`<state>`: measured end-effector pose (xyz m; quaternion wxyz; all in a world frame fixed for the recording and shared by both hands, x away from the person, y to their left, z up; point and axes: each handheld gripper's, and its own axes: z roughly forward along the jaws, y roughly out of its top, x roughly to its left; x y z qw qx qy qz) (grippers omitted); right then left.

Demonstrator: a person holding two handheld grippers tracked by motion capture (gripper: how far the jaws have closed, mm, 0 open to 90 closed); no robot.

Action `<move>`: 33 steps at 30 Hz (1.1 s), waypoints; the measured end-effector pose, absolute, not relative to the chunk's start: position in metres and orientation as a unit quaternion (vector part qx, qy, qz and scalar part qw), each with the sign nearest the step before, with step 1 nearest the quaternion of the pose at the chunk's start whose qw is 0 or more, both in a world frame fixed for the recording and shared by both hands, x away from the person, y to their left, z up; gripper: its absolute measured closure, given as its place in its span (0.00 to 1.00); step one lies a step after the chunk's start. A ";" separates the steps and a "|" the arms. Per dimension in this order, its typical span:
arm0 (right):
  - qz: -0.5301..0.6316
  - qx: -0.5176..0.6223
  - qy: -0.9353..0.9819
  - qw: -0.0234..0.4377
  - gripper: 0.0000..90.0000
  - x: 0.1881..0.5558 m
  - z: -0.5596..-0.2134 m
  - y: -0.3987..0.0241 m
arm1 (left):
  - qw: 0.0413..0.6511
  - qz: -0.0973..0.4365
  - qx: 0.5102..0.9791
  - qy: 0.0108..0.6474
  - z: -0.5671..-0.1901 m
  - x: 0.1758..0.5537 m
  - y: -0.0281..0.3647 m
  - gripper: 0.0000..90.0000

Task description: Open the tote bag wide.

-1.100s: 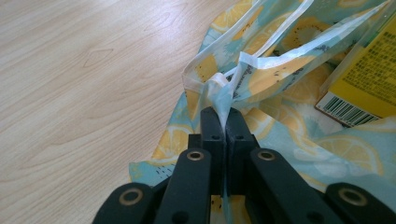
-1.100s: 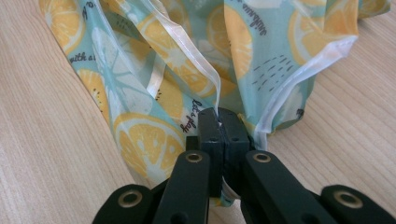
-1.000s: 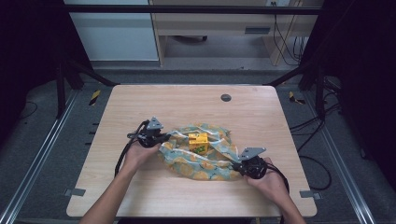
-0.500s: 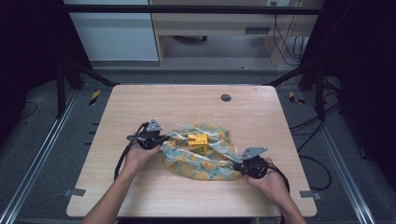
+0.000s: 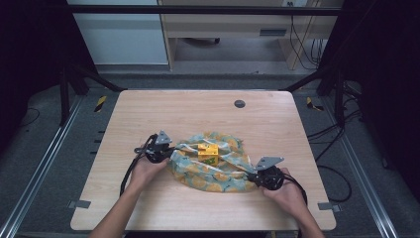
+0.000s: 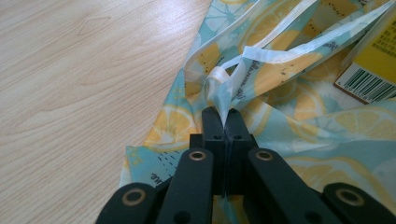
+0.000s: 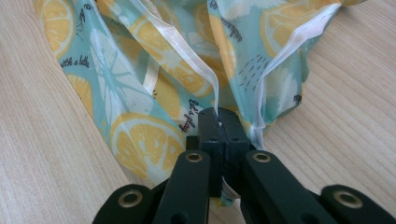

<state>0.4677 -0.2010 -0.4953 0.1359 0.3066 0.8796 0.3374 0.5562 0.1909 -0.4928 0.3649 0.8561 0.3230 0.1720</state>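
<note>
- Our left gripper point(image 5: 171, 148) has its jaws clamped on the left corner of the lemon-print cloth point(image 5: 214, 174).
- The cloth lies mid-tabletop toward the near edge, a yellow box point(image 5: 208, 152) on it.
- Our right gripper point(image 5: 250, 174) pinches the right corner.
- We judge we are mid-wrap; next, we cross the corners over the box.

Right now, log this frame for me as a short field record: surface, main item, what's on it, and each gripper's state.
surface: wooden table
main item: lemon-print cloth, crumpled at mid-table
on the cloth: yellow box
left gripper: shut on the cloth's white-edged hem at its left side
right gripper: shut on the cloth's hem at its right side
other: dark round grommet at the far edge
</note>
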 end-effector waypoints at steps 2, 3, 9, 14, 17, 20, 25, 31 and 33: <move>0.336 0.309 0.879 0.137 1.00 0.467 -0.495 -0.200 | 0.371 0.173 0.851 0.331 -0.493 0.554 0.191 0.99; 0.336 0.309 0.879 0.137 1.00 0.467 -0.495 -0.200 | 0.371 0.173 0.851 0.331 -0.493 0.554 0.191 0.98; 0.379 0.314 0.856 0.161 0.59 0.465 -0.483 -0.195 | 0.422 0.196 0.818 0.339 -0.471 0.547 0.201 0.58; 0.411 0.297 0.842 0.184 0.40 0.463 -0.469 -0.186 | 0.442 0.206 0.806 0.336 -0.454 0.543 0.203 0.44; 0.429 0.289 0.835 0.191 0.31 0.462 -0.457 -0.179 | 0.458 0.199 0.800 0.333 -0.445 0.541 0.202 0.34; 0.452 0.279 0.824 0.196 0.23 0.460 -0.442 -0.175 | 0.476 0.207 0.791 0.325 -0.430 0.536 0.200 0.29; 0.474 0.278 0.812 0.199 0.13 0.457 -0.427 -0.174 | 0.480 0.230 0.779 0.331 -0.417 0.533 0.201 0.24; 0.481 0.322 0.777 0.247 0.08 0.456 -0.414 -0.201 | 0.457 0.267 0.753 0.390 -0.412 0.520 0.242 0.20; 0.479 0.356 0.759 0.260 0.08 0.456 -0.416 -0.217 | 0.450 0.273 0.744 0.412 -0.417 0.513 0.259 0.18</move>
